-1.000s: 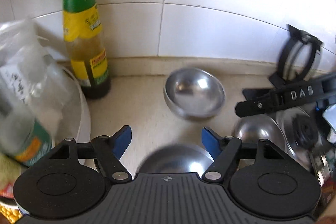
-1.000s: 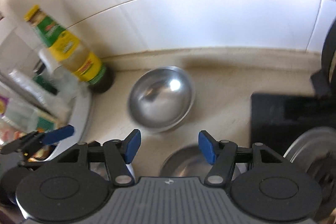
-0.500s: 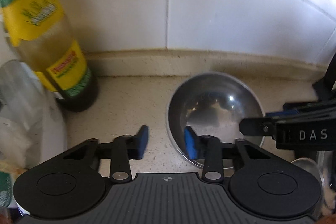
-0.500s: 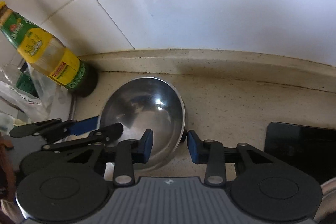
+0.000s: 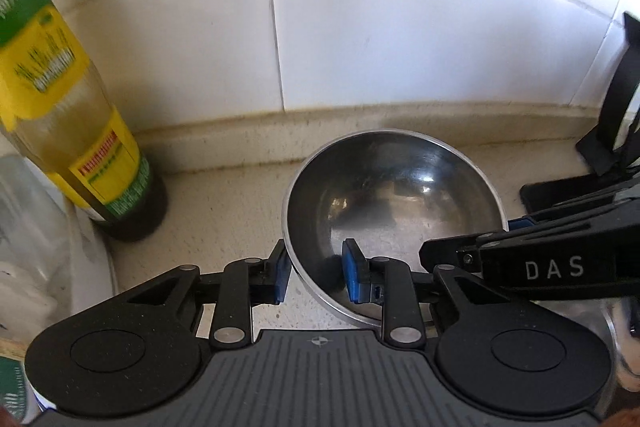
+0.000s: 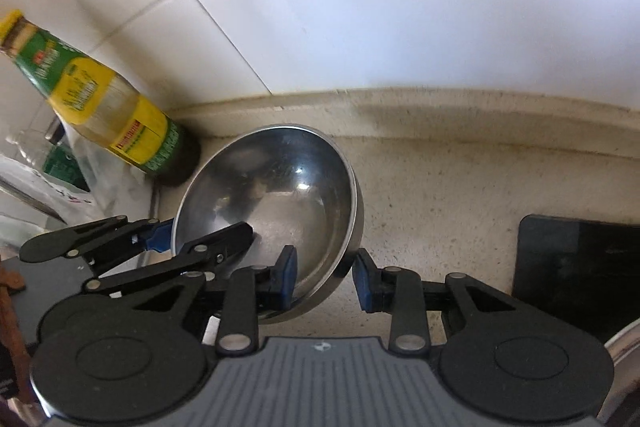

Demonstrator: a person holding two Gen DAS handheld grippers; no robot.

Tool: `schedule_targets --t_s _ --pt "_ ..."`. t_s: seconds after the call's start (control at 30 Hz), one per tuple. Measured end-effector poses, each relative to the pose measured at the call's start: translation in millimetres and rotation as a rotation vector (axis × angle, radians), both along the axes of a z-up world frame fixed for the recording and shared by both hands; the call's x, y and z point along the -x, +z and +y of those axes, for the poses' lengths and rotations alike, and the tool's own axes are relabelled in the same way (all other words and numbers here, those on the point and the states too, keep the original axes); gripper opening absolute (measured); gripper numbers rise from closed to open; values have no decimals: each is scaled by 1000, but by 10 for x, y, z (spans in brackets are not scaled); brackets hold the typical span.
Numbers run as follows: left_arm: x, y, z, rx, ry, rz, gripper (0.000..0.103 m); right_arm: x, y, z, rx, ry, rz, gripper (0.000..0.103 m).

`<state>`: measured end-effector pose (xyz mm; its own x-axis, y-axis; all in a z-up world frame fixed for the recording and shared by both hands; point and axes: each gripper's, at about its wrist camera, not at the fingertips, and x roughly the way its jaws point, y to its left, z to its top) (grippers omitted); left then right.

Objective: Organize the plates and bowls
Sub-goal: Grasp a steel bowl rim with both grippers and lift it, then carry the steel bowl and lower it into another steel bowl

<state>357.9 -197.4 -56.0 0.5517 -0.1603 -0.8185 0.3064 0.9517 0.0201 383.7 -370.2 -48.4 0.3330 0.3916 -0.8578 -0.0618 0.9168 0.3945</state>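
Note:
A steel bowl (image 5: 394,211) sits on the beige counter by the tiled wall; it also shows in the right wrist view (image 6: 276,203). My left gripper (image 5: 316,277) straddles the bowl's near left rim, one blue pad outside and one inside, with a gap still between pads and rim. My right gripper (image 6: 326,281) straddles the near right rim the same way, one pad inside and one outside. Neither pair of pads clearly pinches the rim. The right gripper's fingers (image 5: 520,259) reach into the left wrist view from the right.
A green-and-yellow sauce bottle (image 5: 80,131) stands left of the bowl against the wall. A white dish (image 5: 92,267) with plastic bags lies at the far left. A black stovetop (image 6: 580,263) lies to the right. A black stand (image 5: 616,115) stands at the far right.
Both grippers have moved forward and down from above the counter to the bowl's near rim, and their jaws have narrowed around it. The bowl has stayed in place.

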Motion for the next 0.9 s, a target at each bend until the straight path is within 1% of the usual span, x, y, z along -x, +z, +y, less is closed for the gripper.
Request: schedule_targets --t_s 0.43,0.6,0.73,0.9 --pt "493 598 60 28 -5 -126 37 442 649 87 -4 16 -116 45" --pt "750 786 160 32 -3 -163 38 620 844 222 -10 33 -138 45" --pt "978 894 263 33 -2 -184 39 777 927 351 -9 57 -146 45" --pt "1210 885 394 30 21 -178 41 929 908 487 -24 98 -127 45"
